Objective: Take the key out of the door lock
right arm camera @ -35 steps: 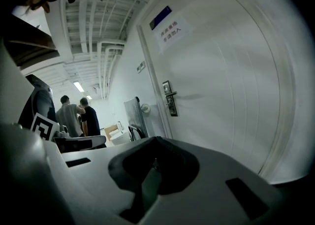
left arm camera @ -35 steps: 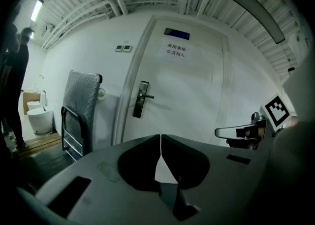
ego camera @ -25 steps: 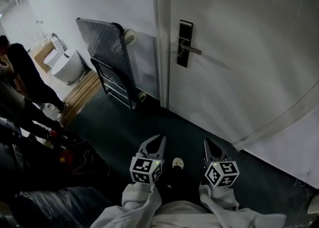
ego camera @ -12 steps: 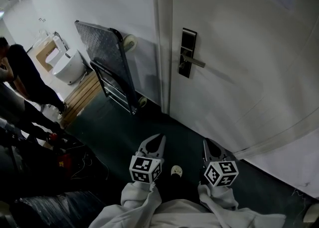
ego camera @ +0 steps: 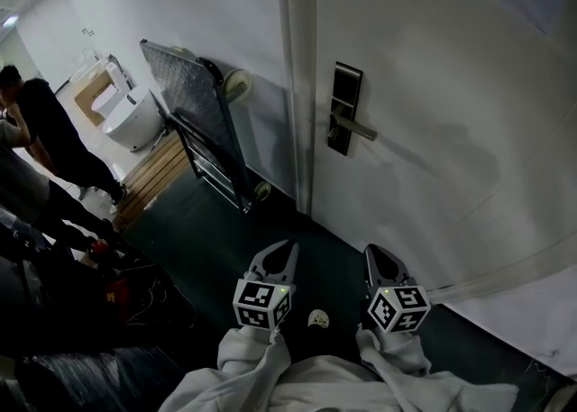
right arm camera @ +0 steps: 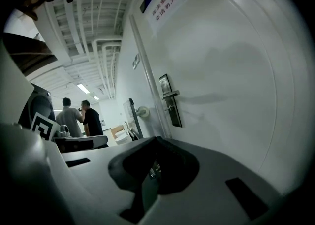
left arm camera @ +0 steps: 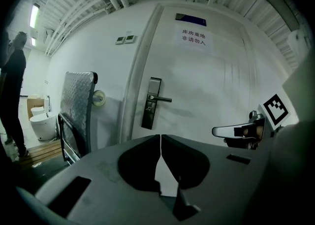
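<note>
**user1:** Is anything gripped on either side?

**user2:** Nope. The left gripper (left arm camera: 160, 137) is seen fully closed, tips touching, nothing pinched. The right gripper (right arm camera: 154, 140) is closed the same way, with nothing caught in it. Both are held low, well apart from the door (ego camera: 433, 86).

**user1:** And the key?

**user2:** It can't be made out, it's too small. The door lock (ego camera: 343, 108) is mounted by the door's edge, with the lever handle (ego camera: 359, 129) stuck out to the right. It isn't touched by either gripper.
</note>
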The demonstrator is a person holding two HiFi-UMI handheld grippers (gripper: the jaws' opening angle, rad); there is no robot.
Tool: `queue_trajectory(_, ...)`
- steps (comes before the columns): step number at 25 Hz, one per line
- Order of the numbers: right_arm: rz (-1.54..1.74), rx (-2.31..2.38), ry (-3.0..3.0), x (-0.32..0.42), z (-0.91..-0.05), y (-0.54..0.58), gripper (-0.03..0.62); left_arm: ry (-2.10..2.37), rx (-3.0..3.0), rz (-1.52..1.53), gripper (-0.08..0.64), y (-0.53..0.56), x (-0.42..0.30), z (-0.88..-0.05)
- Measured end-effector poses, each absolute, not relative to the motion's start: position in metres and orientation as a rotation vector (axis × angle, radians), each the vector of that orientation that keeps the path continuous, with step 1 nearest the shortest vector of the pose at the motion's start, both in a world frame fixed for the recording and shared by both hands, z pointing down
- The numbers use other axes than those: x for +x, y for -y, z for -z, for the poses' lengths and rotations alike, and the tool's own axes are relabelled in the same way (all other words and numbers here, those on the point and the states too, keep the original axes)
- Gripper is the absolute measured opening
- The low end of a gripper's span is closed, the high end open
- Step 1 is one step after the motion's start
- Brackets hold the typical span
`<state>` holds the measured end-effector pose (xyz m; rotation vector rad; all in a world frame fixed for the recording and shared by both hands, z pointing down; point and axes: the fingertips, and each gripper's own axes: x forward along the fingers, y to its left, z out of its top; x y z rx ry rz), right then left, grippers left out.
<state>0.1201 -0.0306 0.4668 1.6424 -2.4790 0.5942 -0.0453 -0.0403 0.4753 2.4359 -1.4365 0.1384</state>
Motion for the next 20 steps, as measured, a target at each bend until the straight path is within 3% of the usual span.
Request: queue_trajectory(20, -0.622, 1.616, 2.481, 0.133, -0.482, 0.068, 0.052, 1.444, 2.402, -0.164, 0.018, 0.071, -0.029, -0.491)
